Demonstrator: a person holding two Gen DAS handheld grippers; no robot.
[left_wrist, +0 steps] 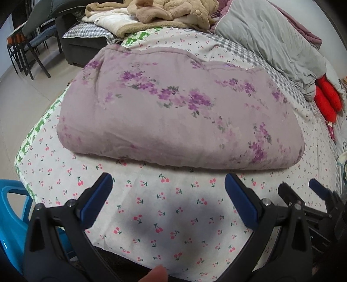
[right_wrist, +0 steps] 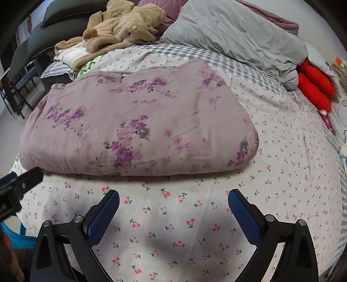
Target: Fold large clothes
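Bed [left_wrist: 164,206] w/ cherry-print sheet fills both views. Folded lilac floral quilt [left_wrist: 173,117] lying mid-bed, thick bundle, rounded fold facing near edge, loose edges toward far side. Beyond it: grey duvet [left_wrist: 266,41] far right, tan fleece garment [left_wrist: 173,10] heaped at far end, red plush item [left_wrist: 327,97] at right edge. Left tongs [left_wrist: 169,186] spread wide, empty, hovering over bare sheet just short of quilt. Right tongs [right_wrist: 173,199] likewise apart, holding nothing.

Risks, prob.: bulky padding may spring open if another fold attempted; pinching top layer only = layers slide, bundle skews. Sheet could get nipped w/ quilt since bundle's near edge sits flush on it.
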